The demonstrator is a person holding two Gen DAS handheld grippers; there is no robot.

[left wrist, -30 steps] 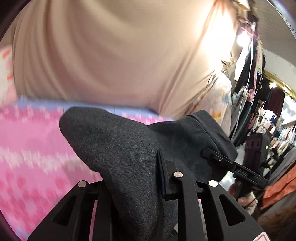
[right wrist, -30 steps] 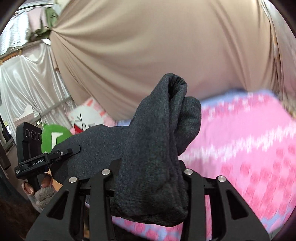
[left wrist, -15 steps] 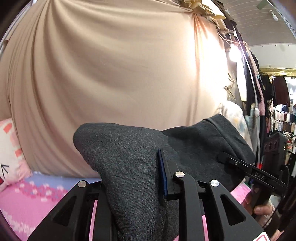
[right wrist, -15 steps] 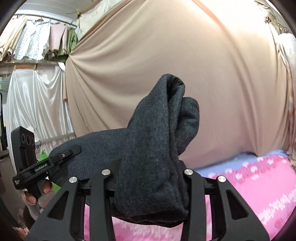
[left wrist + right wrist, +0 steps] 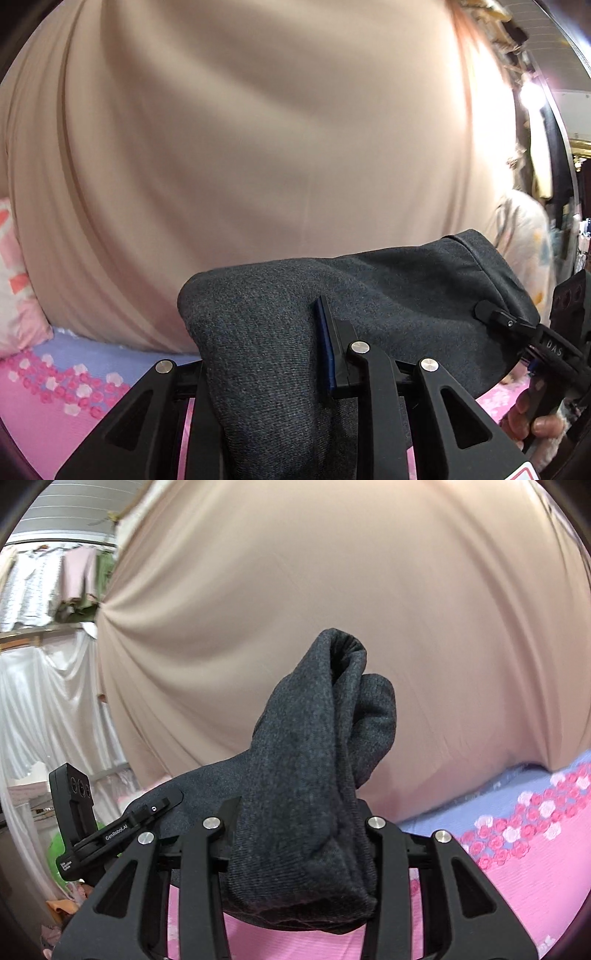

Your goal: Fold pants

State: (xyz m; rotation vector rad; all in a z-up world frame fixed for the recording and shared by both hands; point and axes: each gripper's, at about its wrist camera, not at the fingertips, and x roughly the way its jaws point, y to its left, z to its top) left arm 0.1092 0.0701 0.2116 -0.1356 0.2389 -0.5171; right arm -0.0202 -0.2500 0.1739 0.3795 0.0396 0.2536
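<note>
Dark grey pants hang stretched between both grippers, held up in the air above the bed. My left gripper is shut on a bunched end of the pants. My right gripper is shut on the other bunched end of the pants, which sticks up past the fingers. The right gripper also shows at the right edge of the left wrist view. The left gripper also shows at the left of the right wrist view. The lower part of the pants is hidden.
A pink flowered bedspread with a lilac band lies below. A beige curtain fills the background. A pink and white pillow sits at far left. Hanging clothes and white drapes are at the left.
Both grippers have lifted the pants and tilted upward. The bedspread has dropped low in both views and the curtain now fills them. The grips have not changed.
</note>
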